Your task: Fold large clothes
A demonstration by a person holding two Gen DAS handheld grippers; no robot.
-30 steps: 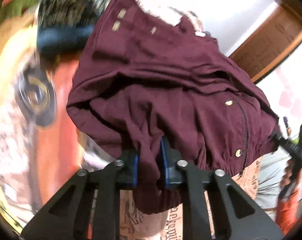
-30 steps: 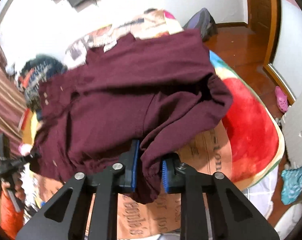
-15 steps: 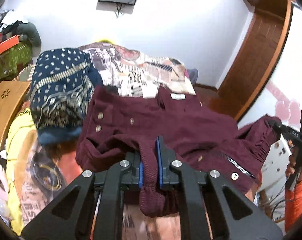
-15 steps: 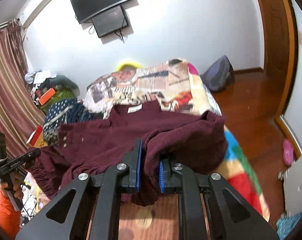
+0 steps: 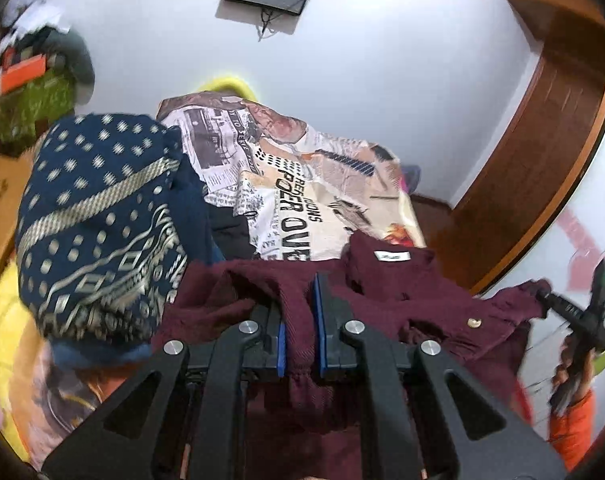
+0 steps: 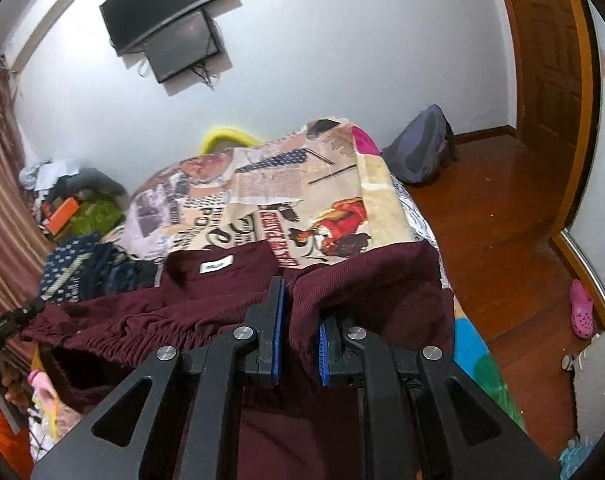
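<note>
Both tongs are clamped nearly shut on the maroon jacket (image 5: 386, 300): your left tongs (image 5: 300, 332) pinch one bunch of its elastic hem, your right tongs (image 6: 298, 332) another. The jacket stretches sideways between them, collar lying ahead on the bed (image 6: 302, 200), so the fold runs forward. Compared with a second ago, the hem is lifted and drawn back toward you, uncovering the printed blanket.

Bare printed blanket (image 5: 302, 200) lies ahead; the navy patterned bundle (image 5: 98, 232) crowds the bed's left side.
</note>
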